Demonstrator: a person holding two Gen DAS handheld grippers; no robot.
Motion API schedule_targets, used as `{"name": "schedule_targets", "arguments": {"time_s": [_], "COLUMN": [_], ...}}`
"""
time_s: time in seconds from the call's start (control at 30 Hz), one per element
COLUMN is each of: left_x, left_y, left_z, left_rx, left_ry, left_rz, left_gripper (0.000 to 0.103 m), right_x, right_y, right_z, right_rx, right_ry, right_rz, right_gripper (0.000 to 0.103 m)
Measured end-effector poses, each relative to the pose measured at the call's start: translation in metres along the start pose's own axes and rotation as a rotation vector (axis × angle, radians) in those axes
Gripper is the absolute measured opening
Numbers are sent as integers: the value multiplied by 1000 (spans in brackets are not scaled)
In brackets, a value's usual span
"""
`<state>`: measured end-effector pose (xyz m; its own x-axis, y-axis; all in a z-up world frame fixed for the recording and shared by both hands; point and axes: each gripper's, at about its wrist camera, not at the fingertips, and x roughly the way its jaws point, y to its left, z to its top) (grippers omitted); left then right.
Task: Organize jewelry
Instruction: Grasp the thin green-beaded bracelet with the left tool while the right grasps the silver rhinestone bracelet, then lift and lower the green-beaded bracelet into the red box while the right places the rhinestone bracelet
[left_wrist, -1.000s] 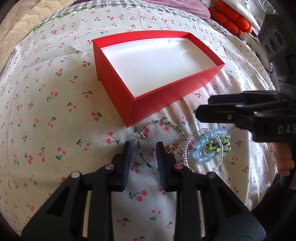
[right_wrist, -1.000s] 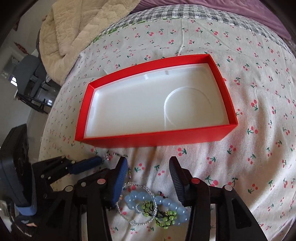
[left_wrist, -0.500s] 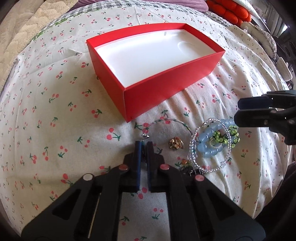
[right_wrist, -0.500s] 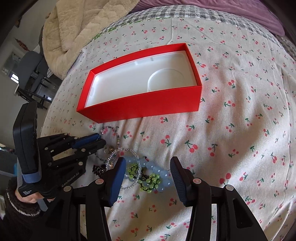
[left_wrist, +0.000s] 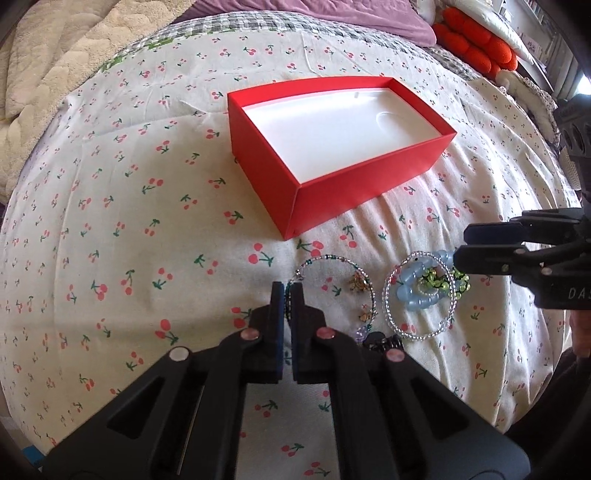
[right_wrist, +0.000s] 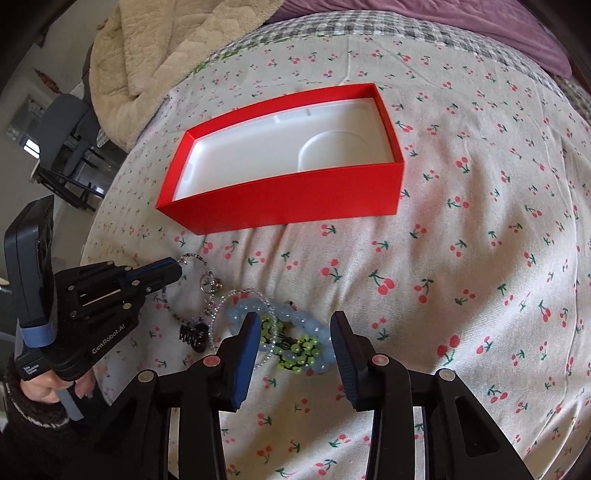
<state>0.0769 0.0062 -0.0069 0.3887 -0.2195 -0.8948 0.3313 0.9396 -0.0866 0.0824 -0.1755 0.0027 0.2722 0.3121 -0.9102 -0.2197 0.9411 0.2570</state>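
Note:
A red box (left_wrist: 334, 186) with a white lining stands open on the cherry-print bedspread; it also shows in the right wrist view (right_wrist: 284, 201). Near its front lies a thin green-beaded bracelet (left_wrist: 334, 260). My left gripper (left_wrist: 287, 290) is shut on the left edge of this bracelet, also seen in the right wrist view (right_wrist: 177, 266). To the right lie a clear-bead ring (left_wrist: 417, 330), a pale blue bead bracelet (left_wrist: 415, 295) and a lime-green bead piece (left_wrist: 439, 282). My right gripper (right_wrist: 293, 328) is open above this cluster (right_wrist: 295, 345).
A small gold charm (left_wrist: 359, 282) and a dark hair clip (right_wrist: 195, 334) lie by the bracelets. A beige blanket (right_wrist: 147, 48) and purple bedding (left_wrist: 332, 22) lie behind the box. An orange cushion (left_wrist: 476, 48) is at the far right.
My left gripper shut on the thin beaded bracelet's edge and has pulled back from the box. My right gripper stayed open and has drawn back over the blue and green beads.

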Motion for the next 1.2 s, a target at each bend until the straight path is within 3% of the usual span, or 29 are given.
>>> {"name": "schedule_targets", "arguments": {"time_s": [0.27, 0.4, 0.57, 0.83, 1.2], "left_x": [-8, -10, -21, -45, -50], "left_y": [2, 3, 3, 1, 2], "left_z": [3, 3, 6, 10, 3], "left_rx": [-8, -18, -25, -43, -58], "left_ry": [-22, -26, -49, -102, -105], "left_rz": [2, 4, -8, -42, -54], "left_gripper": [4, 4, 4, 4, 4], "right_x": [27, 31, 20, -9, 3], "right_y": [20, 25, 26, 26, 17], "right_z": [14, 14, 13, 14, 6], "right_rx": [-61, -91, -95, -68, -34], "right_ry": [37, 38, 11, -57, 18], "right_rz": [-25, -35, -27, -10, 3], "right_gripper": [28, 9, 4, 4, 13]}}
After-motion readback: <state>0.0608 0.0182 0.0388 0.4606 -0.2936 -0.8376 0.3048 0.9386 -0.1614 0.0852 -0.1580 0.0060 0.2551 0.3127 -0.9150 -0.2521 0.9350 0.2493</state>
